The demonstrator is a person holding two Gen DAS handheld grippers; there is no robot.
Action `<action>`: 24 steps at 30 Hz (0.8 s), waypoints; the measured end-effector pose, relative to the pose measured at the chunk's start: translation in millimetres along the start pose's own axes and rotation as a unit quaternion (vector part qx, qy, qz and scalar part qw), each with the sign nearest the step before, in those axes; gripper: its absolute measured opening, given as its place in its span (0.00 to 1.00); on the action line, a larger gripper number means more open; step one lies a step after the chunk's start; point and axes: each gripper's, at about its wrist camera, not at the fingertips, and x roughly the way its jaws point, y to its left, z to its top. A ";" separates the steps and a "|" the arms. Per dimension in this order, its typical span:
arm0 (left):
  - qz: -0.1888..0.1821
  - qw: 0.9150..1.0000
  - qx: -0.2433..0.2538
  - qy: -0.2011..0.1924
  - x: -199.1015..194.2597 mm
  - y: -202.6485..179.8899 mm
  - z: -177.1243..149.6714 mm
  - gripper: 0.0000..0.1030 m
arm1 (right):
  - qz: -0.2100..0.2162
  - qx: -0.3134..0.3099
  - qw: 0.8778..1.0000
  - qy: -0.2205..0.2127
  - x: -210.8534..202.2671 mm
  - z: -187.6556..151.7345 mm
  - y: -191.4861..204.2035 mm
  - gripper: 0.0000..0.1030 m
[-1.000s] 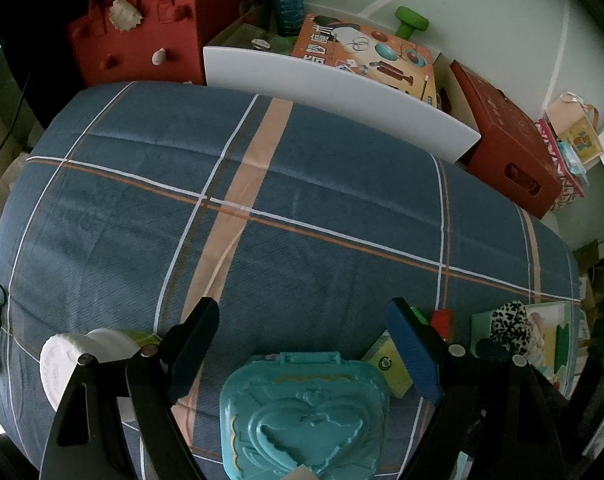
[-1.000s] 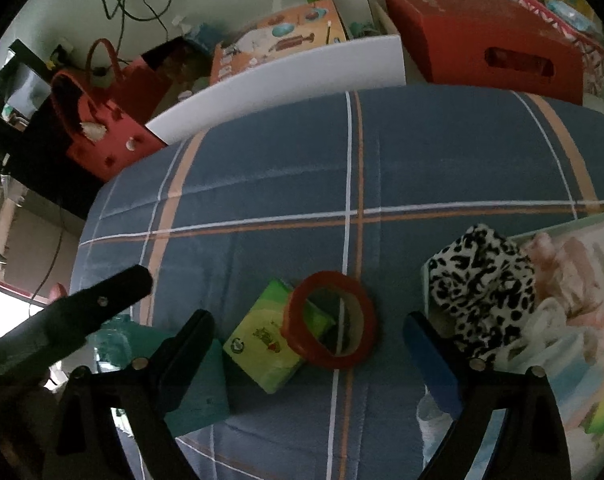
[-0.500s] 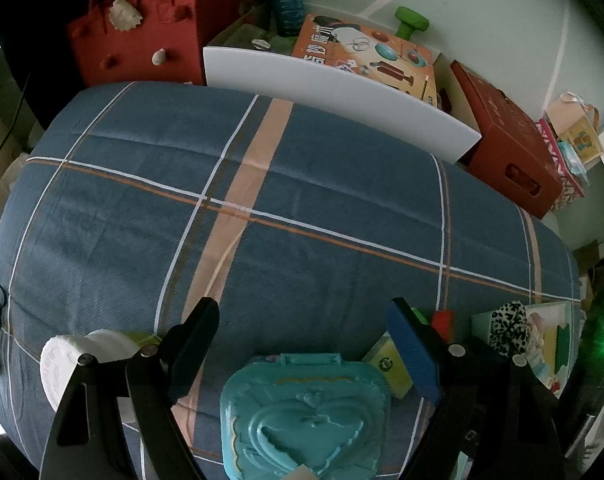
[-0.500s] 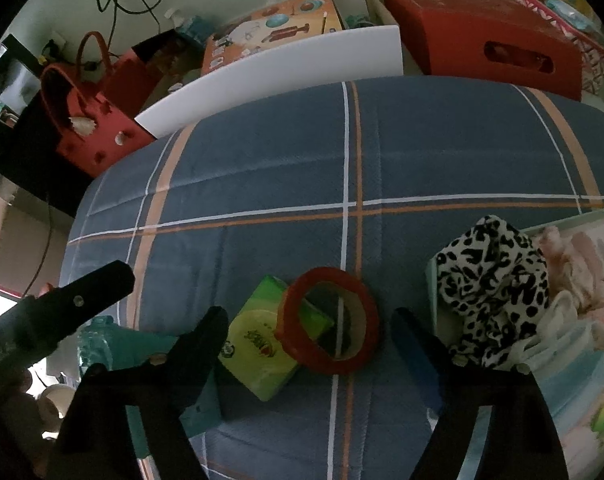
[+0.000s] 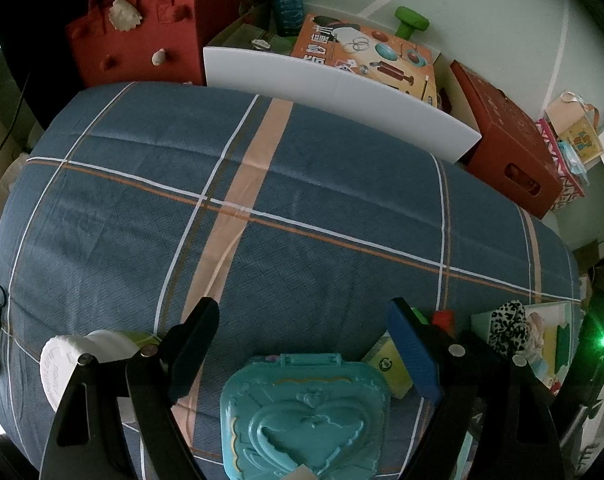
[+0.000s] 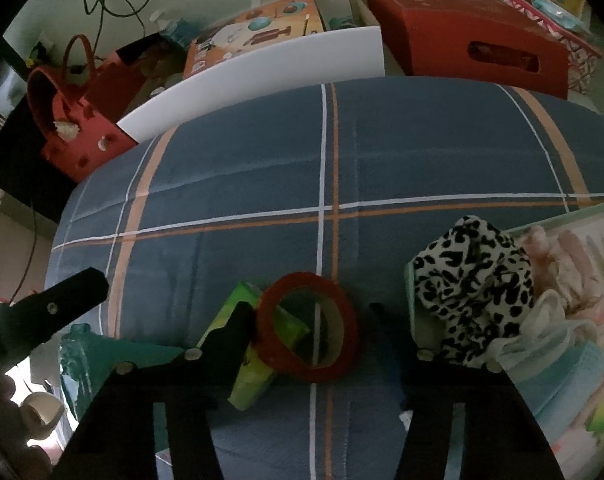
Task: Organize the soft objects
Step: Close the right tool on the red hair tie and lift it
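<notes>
A leopard-print soft item (image 6: 473, 276) lies on the left edge of a pale green tray (image 6: 561, 216) holding pink and white soft pieces (image 6: 561, 256) and a light blue cloth (image 6: 573, 364). My right gripper (image 6: 313, 320) is open, low over the bed, its fingers on either side of a red tape ring (image 6: 307, 326) that leans on a green tissue pack (image 6: 246, 364). My left gripper (image 5: 302, 328) is open and empty above a teal heart-embossed case (image 5: 302, 412). The leopard item also shows in the left wrist view (image 5: 507, 320).
A blue plaid bedcover (image 5: 262, 200) spans both views. A white roll (image 5: 62, 364) lies by the left gripper's left finger. Behind the bed stand a white board (image 5: 333, 92), a red felt bag (image 5: 142, 28), an orange toy box (image 5: 365, 52) and a red box (image 5: 509, 148).
My right gripper has moved forward and down, so its fingers now flank the red tape ring; its jaws look somewhat narrower. The left gripper has not moved.
</notes>
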 end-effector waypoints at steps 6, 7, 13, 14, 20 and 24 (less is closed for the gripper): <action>0.000 1.000 0.000 0.000 0.2 -0.1 -0.5 0.83 | 0.000 0.000 1.000 -0.005 -2.2 0.1 -2.6 0.47; 0.000 1.000 0.000 0.000 0.2 0.0 -0.5 0.83 | 0.003 0.001 1.000 -0.006 -4.2 -0.2 -3.0 0.45; 0.001 1.000 0.002 0.001 0.4 -0.2 -0.1 0.83 | 0.003 -0.010 1.000 -0.018 -14.7 -0.2 -0.8 0.31; 0.001 1.000 0.003 0.001 0.2 -0.4 -0.2 0.83 | 0.006 -0.011 1.000 -0.018 -15.1 -0.3 -0.2 0.28; 0.003 1.000 0.006 0.003 0.6 -0.9 1.0 0.83 | 0.010 -0.023 0.999 -0.023 -17.5 -1.4 1.9 0.18; 0.004 1.000 0.008 0.002 0.2 -1.5 0.8 0.83 | 0.005 -0.025 0.999 -0.031 -23.4 -1.0 2.3 0.17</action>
